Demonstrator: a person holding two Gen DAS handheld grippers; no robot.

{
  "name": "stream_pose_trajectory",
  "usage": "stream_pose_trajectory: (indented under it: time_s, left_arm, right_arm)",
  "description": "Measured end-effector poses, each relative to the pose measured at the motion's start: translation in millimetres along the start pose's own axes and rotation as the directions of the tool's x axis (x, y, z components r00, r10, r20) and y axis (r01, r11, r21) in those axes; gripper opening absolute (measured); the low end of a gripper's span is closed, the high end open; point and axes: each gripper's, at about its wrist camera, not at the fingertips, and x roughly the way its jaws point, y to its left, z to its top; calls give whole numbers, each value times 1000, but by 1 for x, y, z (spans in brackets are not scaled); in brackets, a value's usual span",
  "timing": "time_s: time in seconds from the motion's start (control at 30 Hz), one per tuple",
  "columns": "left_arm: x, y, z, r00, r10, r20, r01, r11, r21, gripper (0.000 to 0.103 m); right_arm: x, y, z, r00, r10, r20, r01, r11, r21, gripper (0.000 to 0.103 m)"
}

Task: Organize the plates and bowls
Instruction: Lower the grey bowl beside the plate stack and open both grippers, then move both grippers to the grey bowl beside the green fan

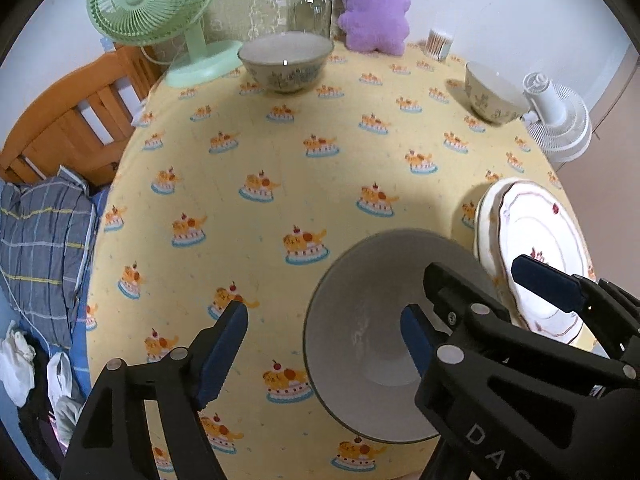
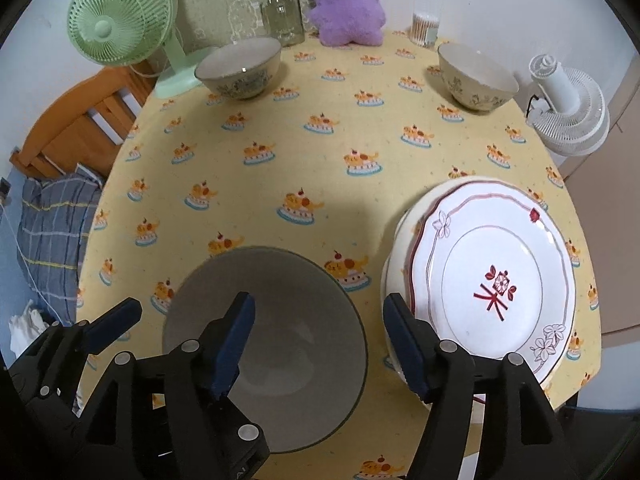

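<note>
On the yellow cake-print tablecloth (image 2: pixel 320 168): every dish stands here; the list runs left to right as the frames show them.
Green fan (image 2: pixel 116 20): upper left of both frames, on the cloth's far left corner, just beside the first patterned bowl.
Far left patterned bowl (image 2: pixel 239 68): upright, upper middle-left of the right wrist view; in the left wrist view (image 1: pixel 286 62) it sits top centre, in front of the glass jar (image 1: pixel 311 10).
Purple plush toy (image 2: pixel 346 4): top centre, against the wall, right of the jar.
Cotton swab tub (image 2: pixel 426 28): upper right, near the wall.
Far right patterned bowl (image 2: pixel 476 78): upright, upper right, close to the white fan (image 2: pixel 568 108) lying at the table edge.
Grey bowl (image 2: pixel 264 348): lower centre of the right wrist view, upright, near the table's front edge.
Stack of plates (image 2: pixel 496 276): lower right, just beside the grey bowl; the top plate is white with a red motif.
Left gripper (image 1: pixel 324 344): jaws spread wide, gripping nothing; its right finger hangs over the grey bowl's hollow, its left finger over bare cloth.
Right gripper (image 2: pixel 318 344): jaws spread wide, gripping nothing; one finger over the grey bowl, the other at the plates' left rim. Whether either touches, I cannot tell.
</note>
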Motion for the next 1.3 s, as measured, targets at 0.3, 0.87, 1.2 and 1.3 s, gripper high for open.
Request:
stream_pose_trajectory:
  time_s: [0.3, 0.87, 1.2, 1.3]
  left_arm:
    - [-24, 10, 29, 995, -1, 103, 2, 1000, -11, 80]
    - [-17, 20, 121, 968, 150, 203, -111, 975, -193, 80]
    - [16, 31, 182, 935, 283, 213, -214, 930, -300, 80]
    - [28, 37, 198, 930, 300, 212, -224, 921, -318, 80]
  right_arm:
    - [-27, 13, 30, 995, -25, 98, 26, 1000, -10, 70]
    - [-10, 19, 141, 980, 81, 183, -57, 989, -135, 70]
    - [28, 26, 214, 968, 153, 199, -109, 970, -216, 70]
    - [41, 30, 232, 967, 163, 197, -118, 968, -222, 70]
